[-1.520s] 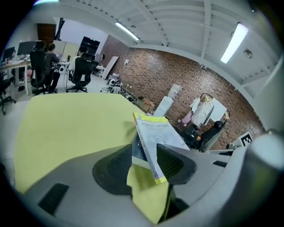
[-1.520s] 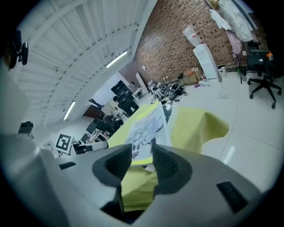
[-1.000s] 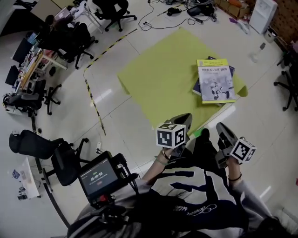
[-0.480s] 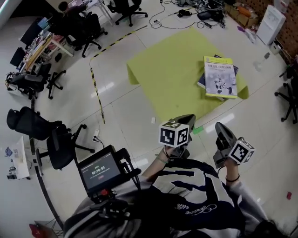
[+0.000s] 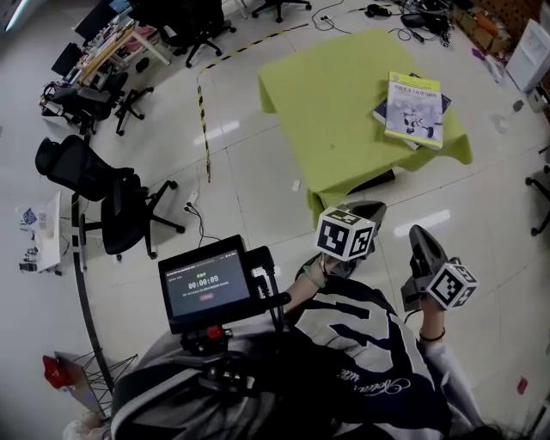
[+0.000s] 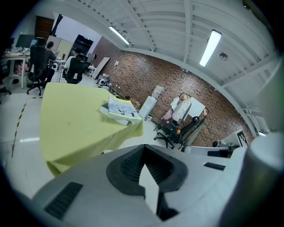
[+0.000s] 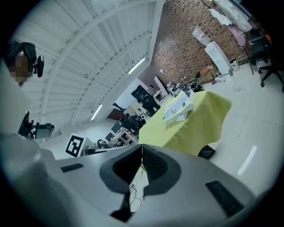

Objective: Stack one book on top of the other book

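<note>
Two books lie stacked on the yellow-green table, near its far right corner. The top book is pale with a yellow border. A dark blue book shows from under its left edge. Both grippers hang well short of the table, over the floor by the person's body. My left gripper is shut and holds nothing, and so is my right gripper. In the left gripper view the shut left gripper points toward the stacked books. In the right gripper view the shut right gripper faces the stacked books too.
Black office chairs stand at the left. A strip of black-and-yellow tape runs along the floor. A small screen is mounted at the person's chest. Cables and a white unit lie beyond the table.
The person has backed away from the table, so the table and books sit farther off and higher in the head view. Both grippers have come back with the person, empty.
</note>
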Tool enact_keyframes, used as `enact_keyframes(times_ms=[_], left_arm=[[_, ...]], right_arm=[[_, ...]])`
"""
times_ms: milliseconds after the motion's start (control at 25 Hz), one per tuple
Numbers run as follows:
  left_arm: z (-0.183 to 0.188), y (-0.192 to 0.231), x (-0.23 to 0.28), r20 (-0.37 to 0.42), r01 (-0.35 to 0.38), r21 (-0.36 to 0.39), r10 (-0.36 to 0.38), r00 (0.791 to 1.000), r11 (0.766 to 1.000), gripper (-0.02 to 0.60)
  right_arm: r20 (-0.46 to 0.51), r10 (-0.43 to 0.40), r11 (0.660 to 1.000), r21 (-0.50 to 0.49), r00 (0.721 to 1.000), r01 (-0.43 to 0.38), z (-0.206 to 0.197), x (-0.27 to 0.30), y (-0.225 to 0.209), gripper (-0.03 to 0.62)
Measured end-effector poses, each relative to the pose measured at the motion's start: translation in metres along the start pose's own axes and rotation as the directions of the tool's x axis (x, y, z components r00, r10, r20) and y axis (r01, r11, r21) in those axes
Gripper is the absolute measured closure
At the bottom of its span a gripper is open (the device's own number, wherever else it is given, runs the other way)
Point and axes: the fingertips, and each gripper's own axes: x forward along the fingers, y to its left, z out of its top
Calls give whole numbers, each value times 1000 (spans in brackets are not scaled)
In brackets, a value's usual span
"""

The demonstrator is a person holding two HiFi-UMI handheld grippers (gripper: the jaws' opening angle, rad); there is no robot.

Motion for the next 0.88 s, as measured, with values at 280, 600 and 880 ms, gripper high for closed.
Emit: enact_keyframes(times_ms=[280, 600, 880], left_arm=[[-71, -55, -20, -11, -46, -30, 45, 999, 998, 577], [-95, -92, -32, -24, -61, 14, 62, 998, 998, 577], [-99, -108, -31, -42, -43, 78, 46, 998, 996, 577]], right_arm=[[-18, 50, 999, 6, 999, -49, -45, -66, -3, 595], [7, 84, 996, 35, 996, -84, -65, -103, 1, 595], [45, 89, 995, 37, 995, -91, -65, -113, 6, 595]])
